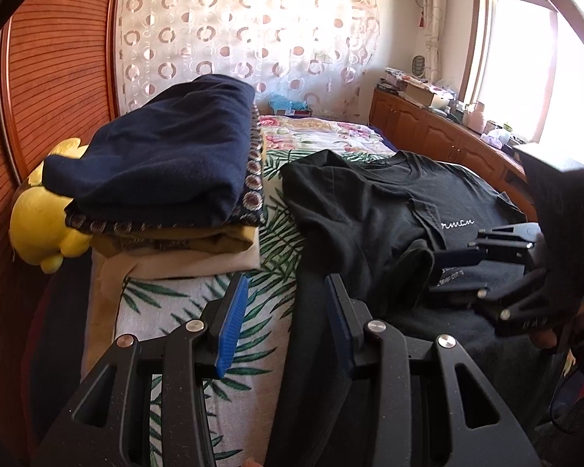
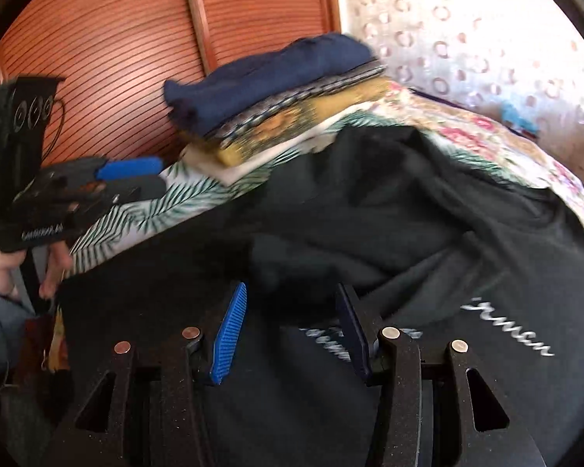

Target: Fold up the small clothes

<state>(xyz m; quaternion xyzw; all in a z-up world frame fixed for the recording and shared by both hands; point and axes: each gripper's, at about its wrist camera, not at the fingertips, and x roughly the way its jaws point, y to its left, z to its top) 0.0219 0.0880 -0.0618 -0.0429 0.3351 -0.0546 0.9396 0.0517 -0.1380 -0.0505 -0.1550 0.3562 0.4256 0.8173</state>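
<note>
The black T-shirt (image 1: 373,210) lies spread on the bed (image 1: 183,311), partly folded, one side already turned in over the white lettering. Both tools hover over its near hem with nothing between the pads: the left gripper (image 1: 288,323) at the near left edge with jaws parted, the right gripper (image 2: 292,327) released too, over the lettering. To fold cleanly, pinch both near corners level and lift together — judged from the loose bunching, smooth the wrinkles first. The stack of folded clothes (image 1: 167,179) sits far left beside a yellow plush toy (image 1: 43,218), just beside the shirt's far sleeve, crowding the fold.
</note>
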